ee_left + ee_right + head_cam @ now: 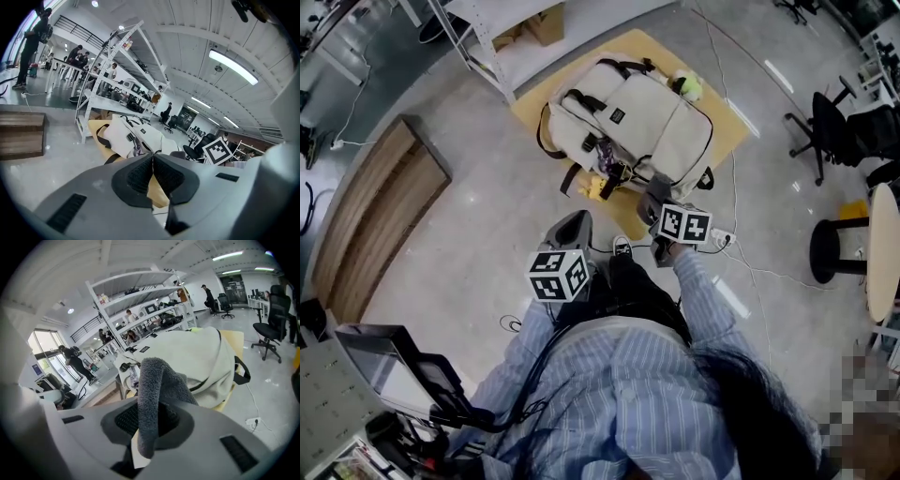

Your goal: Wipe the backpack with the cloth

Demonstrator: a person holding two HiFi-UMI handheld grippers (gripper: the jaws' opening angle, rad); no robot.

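Cream backpack (637, 131) lies flat, black-strapped; fuzzy grey cloth (152, 390), folded over, near it.

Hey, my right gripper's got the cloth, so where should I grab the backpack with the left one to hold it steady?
Probably the black shoulder strap looping off the backpack's left edge. Come in from the left with the left gripper. The strap is thin and stands clear of the fabric, so the jaws, shut and empty now, could open and close around it.

The backpack (630, 127) lies on the middle of the table (729, 139); a ball (690, 87) is at its far right edge; a shelf (525, 52) stands behind the left corner
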